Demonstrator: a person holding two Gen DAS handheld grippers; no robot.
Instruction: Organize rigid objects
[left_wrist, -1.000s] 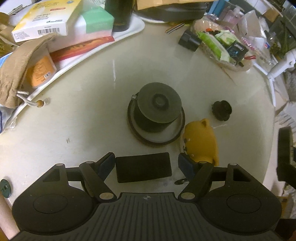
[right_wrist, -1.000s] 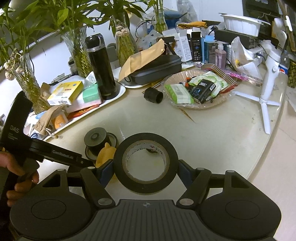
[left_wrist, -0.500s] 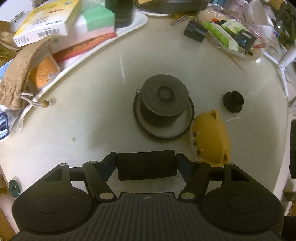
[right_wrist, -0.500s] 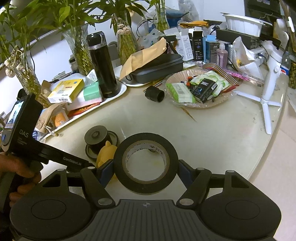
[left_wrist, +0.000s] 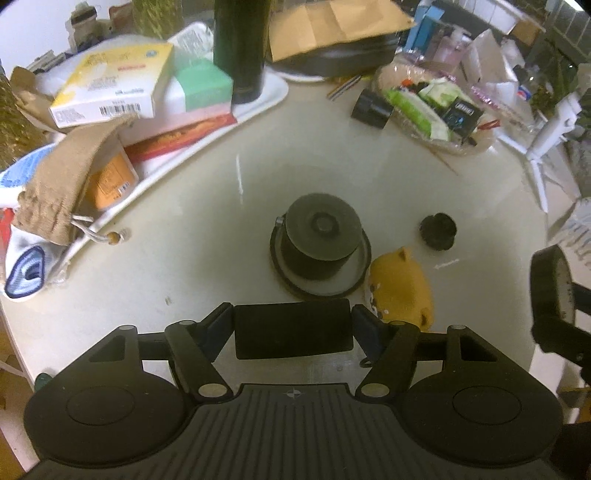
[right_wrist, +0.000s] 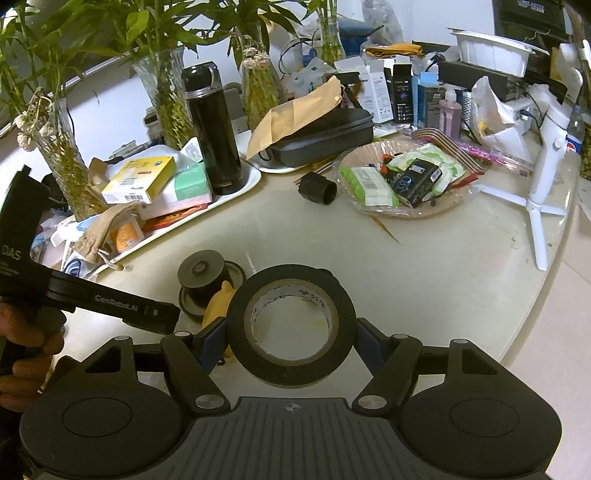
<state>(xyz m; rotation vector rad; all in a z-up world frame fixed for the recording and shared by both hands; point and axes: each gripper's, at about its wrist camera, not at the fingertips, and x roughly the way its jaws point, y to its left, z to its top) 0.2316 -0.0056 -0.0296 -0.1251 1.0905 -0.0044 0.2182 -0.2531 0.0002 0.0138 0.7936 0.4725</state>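
My left gripper (left_wrist: 292, 328) is shut on a flat black rectangular block (left_wrist: 293, 328) and holds it above the table's near edge. Just beyond stand a dark round lidded pot on a saucer (left_wrist: 320, 243), a yellow bear-shaped toy (left_wrist: 400, 291) and a small black knob (left_wrist: 438, 230). My right gripper (right_wrist: 291, 332) is shut on a roll of black tape (right_wrist: 291, 328), held above the table. The pot (right_wrist: 201, 275) and the yellow toy (right_wrist: 218, 301) show behind its left finger. The left gripper's body (right_wrist: 110, 299) shows at the left.
A white tray (left_wrist: 266, 101) at the back left carries boxes, a tan pouch and a black flask (right_wrist: 214, 133). A plate of packets (right_wrist: 402, 181), a black cylinder (right_wrist: 317, 188), a black case, plant vases and a white tripod (right_wrist: 543, 162) crowd the back and right.
My left gripper has lifted and tilted up with the black block, so more of the far table shows. My right gripper holds the tape almost still.
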